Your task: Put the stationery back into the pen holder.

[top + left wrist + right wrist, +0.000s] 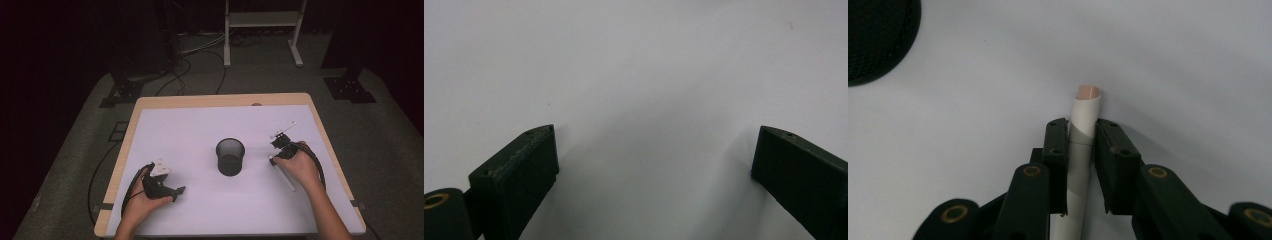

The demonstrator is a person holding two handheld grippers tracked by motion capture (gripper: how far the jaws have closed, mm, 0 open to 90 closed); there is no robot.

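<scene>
Two hand-held grippers work over a white-covered table [200, 130]. Nearest the person, the left gripper [170, 190] rests low on the sheet, its jaws spread wide around bare surface. Farther along, the right gripper [1082, 131] has its jaws pinched onto a white pen-like stick [1084, 120] with a peach-coloured tip, lying near the table. Between them, mid-table, stands a black mesh cup [230, 156].
</scene>
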